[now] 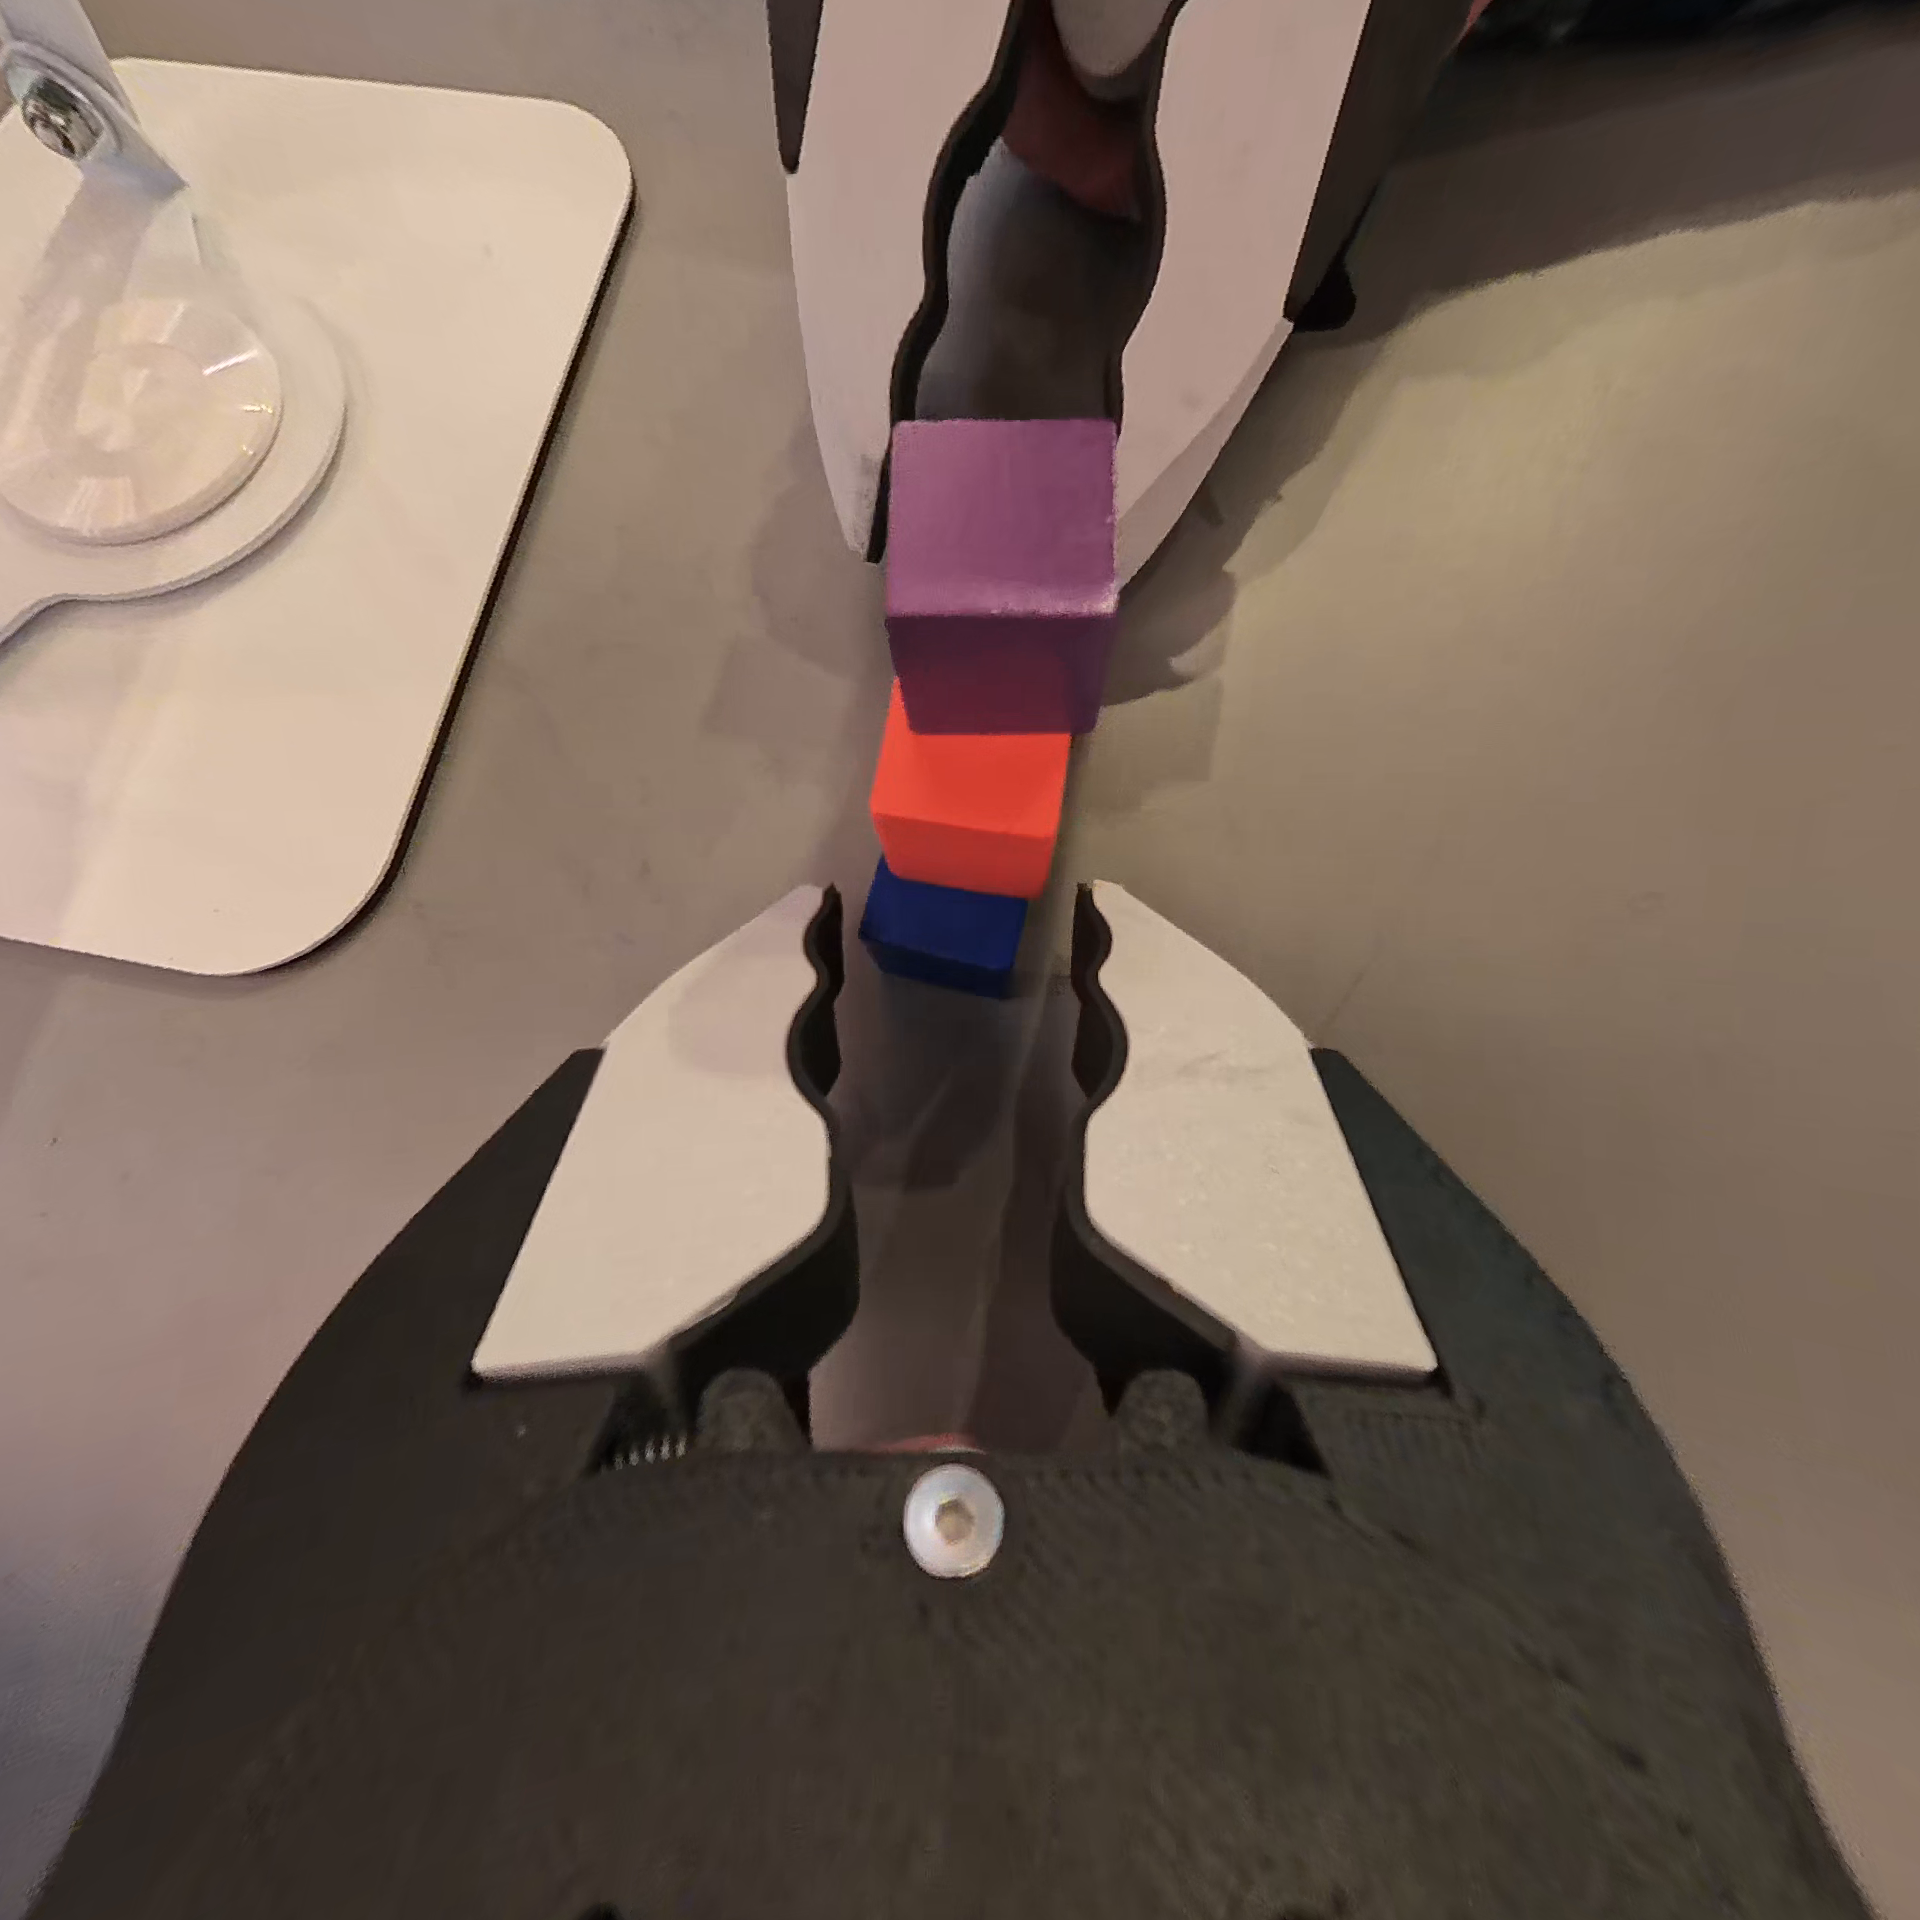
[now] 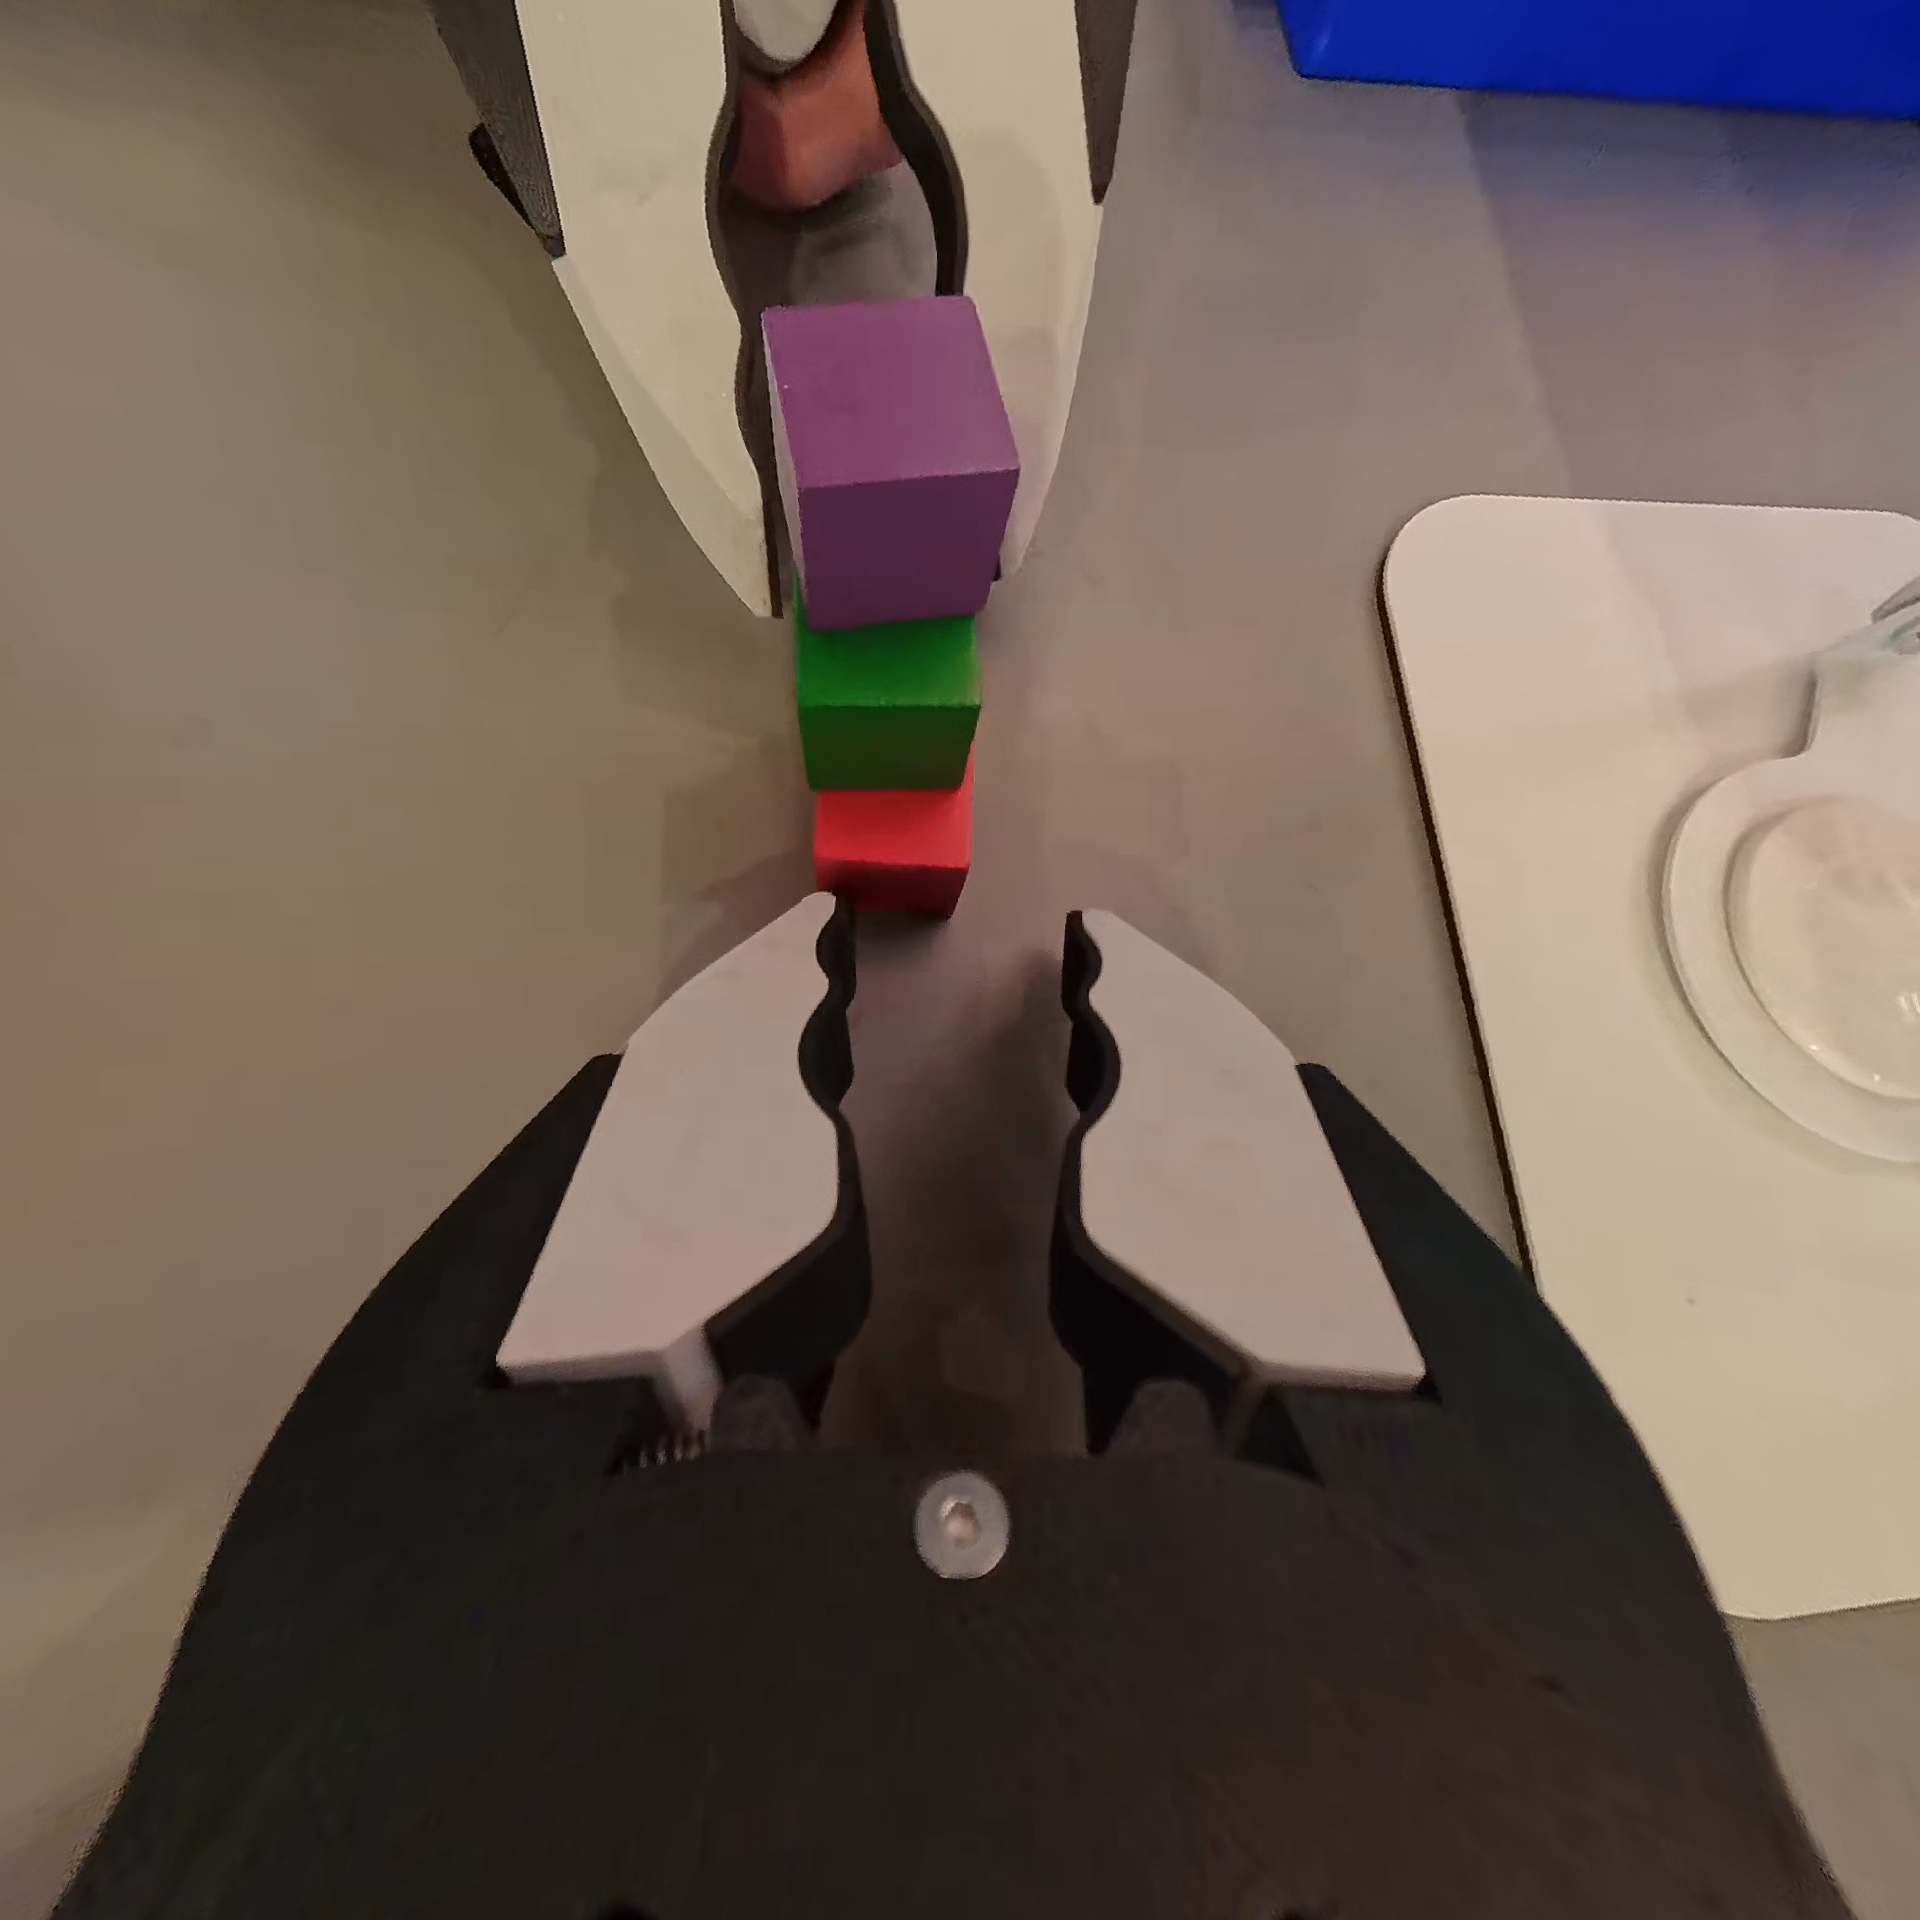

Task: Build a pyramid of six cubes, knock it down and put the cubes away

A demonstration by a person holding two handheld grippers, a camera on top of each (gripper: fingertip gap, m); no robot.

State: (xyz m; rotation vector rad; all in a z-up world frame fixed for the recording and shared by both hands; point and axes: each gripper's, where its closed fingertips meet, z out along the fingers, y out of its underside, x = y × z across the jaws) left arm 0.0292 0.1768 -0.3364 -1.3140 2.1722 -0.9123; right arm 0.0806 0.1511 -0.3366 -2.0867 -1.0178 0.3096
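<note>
Grey table point(image 1: 1455, 727) carries at the left a white mat point(image 1: 312, 520) with a clear stand point(image 1: 135, 416), where I can read no writing or brand. In the middle stands the pyramid, seen from its ends: blue cube point(image 1: 940, 935), orange cube point(image 1: 971, 800) and purple cube point(image 1: 1003, 540) on top, with green cube point(image 2: 888, 707) and red cube point(image 2: 894, 847) on the other side. The left gripper point(image 1: 956, 904) and right gripper point(image 2: 956, 920) face each other, both spread and holding nothing, probably to straighten or push the pile, and the blue bin point(image 2: 1610, 42) waits at the far right.
</note>
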